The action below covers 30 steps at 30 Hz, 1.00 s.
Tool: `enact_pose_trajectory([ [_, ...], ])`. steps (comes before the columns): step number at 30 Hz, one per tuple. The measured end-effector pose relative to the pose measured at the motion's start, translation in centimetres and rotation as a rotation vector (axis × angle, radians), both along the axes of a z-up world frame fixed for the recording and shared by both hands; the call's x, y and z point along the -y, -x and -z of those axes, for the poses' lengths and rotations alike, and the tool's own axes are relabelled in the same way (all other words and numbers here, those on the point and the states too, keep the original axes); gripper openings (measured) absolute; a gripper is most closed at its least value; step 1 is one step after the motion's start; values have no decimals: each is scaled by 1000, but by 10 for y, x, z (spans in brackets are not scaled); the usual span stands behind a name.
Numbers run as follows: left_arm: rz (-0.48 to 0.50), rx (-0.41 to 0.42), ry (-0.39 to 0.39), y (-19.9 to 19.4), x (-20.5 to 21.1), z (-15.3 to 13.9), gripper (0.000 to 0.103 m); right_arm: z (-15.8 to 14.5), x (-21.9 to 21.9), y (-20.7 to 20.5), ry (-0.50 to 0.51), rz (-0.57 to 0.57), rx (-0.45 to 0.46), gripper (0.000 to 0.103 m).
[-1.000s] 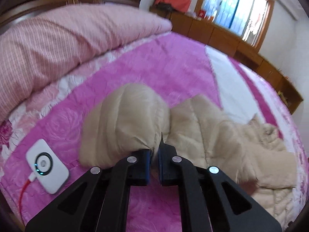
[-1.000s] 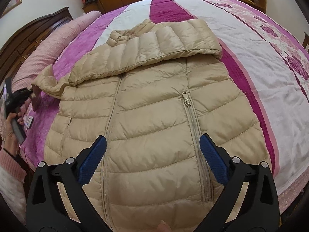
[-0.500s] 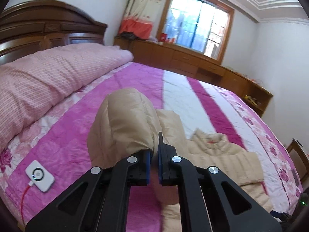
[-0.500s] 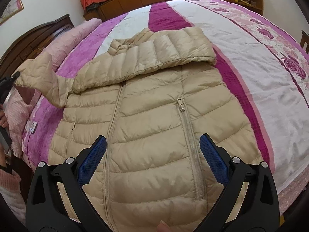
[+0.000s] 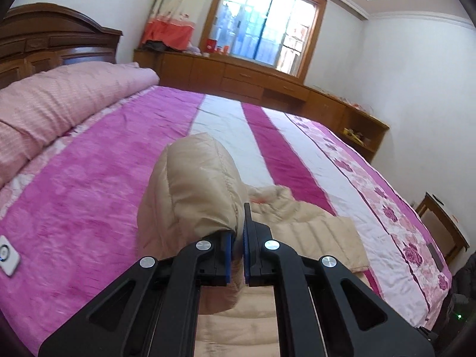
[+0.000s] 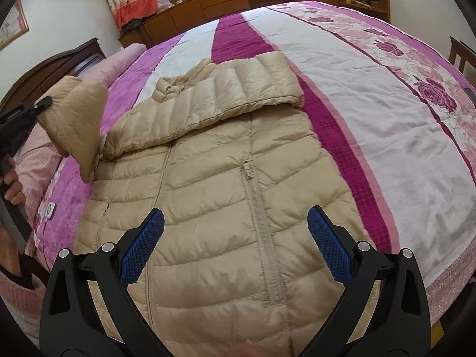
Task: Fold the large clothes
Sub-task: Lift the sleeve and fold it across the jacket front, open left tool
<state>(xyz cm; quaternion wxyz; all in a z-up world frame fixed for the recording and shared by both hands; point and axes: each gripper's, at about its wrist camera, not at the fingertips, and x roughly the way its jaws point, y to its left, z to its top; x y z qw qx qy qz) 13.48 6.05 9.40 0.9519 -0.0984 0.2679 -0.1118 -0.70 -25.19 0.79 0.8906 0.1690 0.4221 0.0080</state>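
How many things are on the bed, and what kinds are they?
Puffy beige jacket: 1
Pink rolled quilt: 1
Small white gadget with a ring on it: 1
Total: 3 things on the bed.

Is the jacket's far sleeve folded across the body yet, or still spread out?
Folded: that sleeve lies flat across the jacket chest. The other sleeve is off the bed, pinched in the left claw.
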Motion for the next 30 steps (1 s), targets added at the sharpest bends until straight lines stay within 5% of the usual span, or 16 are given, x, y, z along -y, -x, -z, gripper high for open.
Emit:
enact_pose_trajectory([
  [11, 138, -140, -35, -12, 75, 58, 6, 5, 24, 7, -14, 46, -2, 96],
  [27, 231, -345, -37, -22, 117, 133, 10, 9, 41, 11, -25, 83, -4, 96],
  [30, 229, -384, -35, -21, 117, 138, 45, 10, 42, 10, -26, 84, -6, 96],
])
